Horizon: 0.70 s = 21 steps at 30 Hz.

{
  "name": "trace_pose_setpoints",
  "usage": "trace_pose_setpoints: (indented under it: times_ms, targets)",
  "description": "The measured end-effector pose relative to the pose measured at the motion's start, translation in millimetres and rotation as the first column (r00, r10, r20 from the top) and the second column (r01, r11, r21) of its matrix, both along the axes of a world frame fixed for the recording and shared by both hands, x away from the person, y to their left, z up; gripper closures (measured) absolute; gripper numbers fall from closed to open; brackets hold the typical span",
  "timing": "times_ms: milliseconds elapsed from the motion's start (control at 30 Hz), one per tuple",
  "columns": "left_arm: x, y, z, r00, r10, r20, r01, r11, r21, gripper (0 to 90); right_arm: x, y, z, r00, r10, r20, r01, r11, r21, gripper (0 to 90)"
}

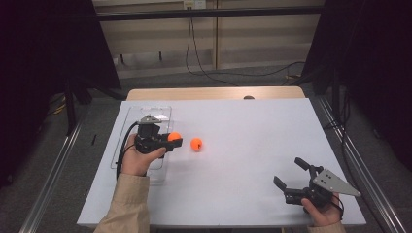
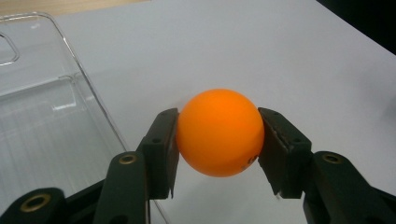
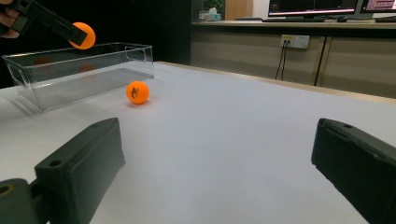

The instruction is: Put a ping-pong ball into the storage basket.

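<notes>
Right now the left tool (image 1: 171,141) has its jaws clamped on an orange ping-pong ball (image 2: 219,132), one pad on each side, and holds it raised off the desk (image 1: 252,145). What the coming move likely turns on is where the clear plastic bin (image 1: 127,127) lies from that ball: in the high view the bin's near long wall sits just beside and under the tool's body, on its left, with the ball poking out past that wall over the white surface, so a short shift leftward should bring it over the opening. A second orange ball (image 1: 196,143) rests on the desk just right of the held one. Far nearer to both is the left hand; the right tool (image 1: 290,175) hovers well apart at the near right corner, jaws wide and empty
</notes>
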<state>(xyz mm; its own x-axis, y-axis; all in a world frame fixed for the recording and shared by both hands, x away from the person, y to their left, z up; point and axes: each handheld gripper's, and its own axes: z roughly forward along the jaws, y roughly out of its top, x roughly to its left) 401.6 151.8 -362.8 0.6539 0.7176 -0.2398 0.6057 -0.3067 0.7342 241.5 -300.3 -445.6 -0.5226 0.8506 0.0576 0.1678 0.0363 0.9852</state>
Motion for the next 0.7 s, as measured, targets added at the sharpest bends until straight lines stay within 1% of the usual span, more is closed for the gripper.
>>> trace_pose_setpoints:
  times_ms: [33, 100, 133, 267, 333, 367, 400, 500, 533, 700]
  targets:
    - [0.1, 0.6, 0.0, 1.0000, 0.002, 0.003, -0.002, 1.0000, -0.005, 50.9, 0.0, -0.1, 0.0, 1.0000, -0.001, 0.000, 0.001, 1.0000, 0.001, 1.7]
    - [0.3, 1.5, 0.4, 1.0000, 0.001, 0.003, -0.001, 1.0000, -0.003, 50.8, 0.0, 0.0, 0.0, 1.0000, 0.000, 0.000, 0.000, 1.0000, 0.000, 1.7]
    - [0.1, 1.8, 0.5, 0.9999, 0.009, 0.005, -0.009, 0.9999, -0.008, 50.9, -0.1, 0.1, -0.1, 1.0000, 0.000, 0.000, 0.000, 1.0000, 0.000, 1.6]
    - [0.5, 4.9, 1.9, 0.9999, 0.012, 0.008, -0.012, 0.9999, 0.004, 50.8, 0.0, 0.4, -0.1, 1.0000, 0.000, 0.000, 0.000, 1.0000, -0.002, 1.7]
    - [0.2, 6.4, 2.6, 0.9997, 0.023, 0.010, -0.023, 0.9997, -0.005, 50.8, 0.0, 0.4, -0.1, 1.0000, 0.000, -0.001, 0.000, 1.0000, -0.001, 1.6]
    - [0.4, 7.6, 3.1, 0.9998, 0.017, 0.009, -0.017, 0.9999, -0.002, 50.8, 0.0, 0.4, 0.1, 1.0000, 0.000, 0.001, 0.000, 1.0000, -0.001, 1.7]
    - [0.3, 8.2, 3.4, 0.9997, 0.024, 0.008, -0.024, 0.9996, -0.011, 50.8, 0.0, 0.4, 0.1, 1.0000, 0.000, 0.001, 0.000, 1.0000, -0.001, 1.7]
    - [0.7, 10.5, 3.7, 0.9995, 0.029, 0.009, -0.029, 0.9995, -0.010, 50.8, 0.0, 0.1, 0.1, 1.0000, 0.000, 0.000, 0.000, 1.0000, 0.000, 1.7]
    - [1.1, 11.8, 4.1, 0.9996, 0.027, 0.009, -0.027, 0.9996, -0.002, 50.8, 0.0, 0.1, 0.0, 1.0000, 0.000, 0.000, 0.000, 1.0000, 0.001, 1.7]
    - [1.0, 14.1, 4.4, 0.9992, 0.040, 0.008, -0.040, 0.9992, -0.009, 50.8, 0.2, 0.0, -0.2, 1.0000, -0.001, -0.001, 0.001, 1.0000, -0.001, 1.7]
